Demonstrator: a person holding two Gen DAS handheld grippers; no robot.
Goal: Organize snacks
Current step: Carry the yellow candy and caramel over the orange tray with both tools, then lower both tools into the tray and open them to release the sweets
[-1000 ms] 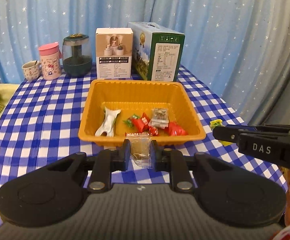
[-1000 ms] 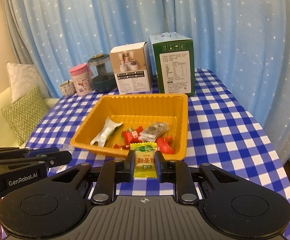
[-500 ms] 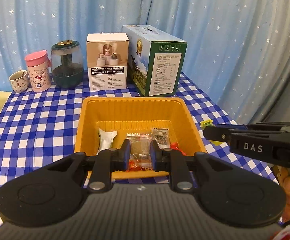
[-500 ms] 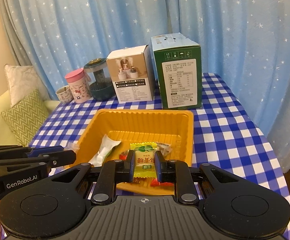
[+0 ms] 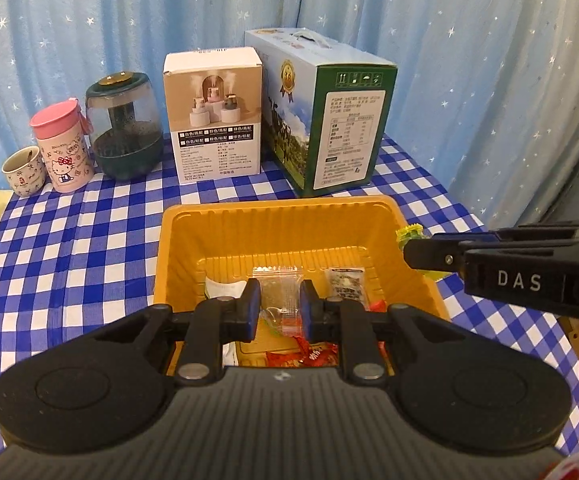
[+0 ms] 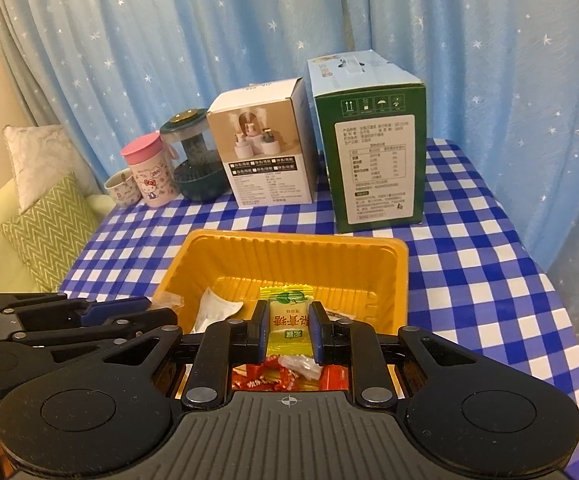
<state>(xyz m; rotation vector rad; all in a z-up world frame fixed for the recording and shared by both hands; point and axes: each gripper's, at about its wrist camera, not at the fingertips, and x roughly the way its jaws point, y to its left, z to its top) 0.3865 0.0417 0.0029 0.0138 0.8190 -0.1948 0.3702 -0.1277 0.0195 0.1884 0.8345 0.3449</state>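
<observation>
Hovering over orange tray [image 5: 173, 248] — left gripper [image 5: 279, 304] jaws clamped on clear packet [image 5: 279, 296], right gripper [image 6: 288, 330] jaws clamped on yellow candy [image 6: 287, 316]. Several snacks already inside; both drops pending.

On my left wrist feed I read "DAS" in white capitals on the side of the right gripper [image 5: 409, 245]. On the pink-lidded cup [image 5: 63, 148] near the table's far left corner I see a Hello Kitty figure; its small lettering is too blurred to read. The white box [image 5: 214, 120] and the green box [image 5: 347, 132] at the far edge carry printed panels, and the yellow candy packet [image 6: 288, 320] carries red characters, all of which I cannot read.
</observation>
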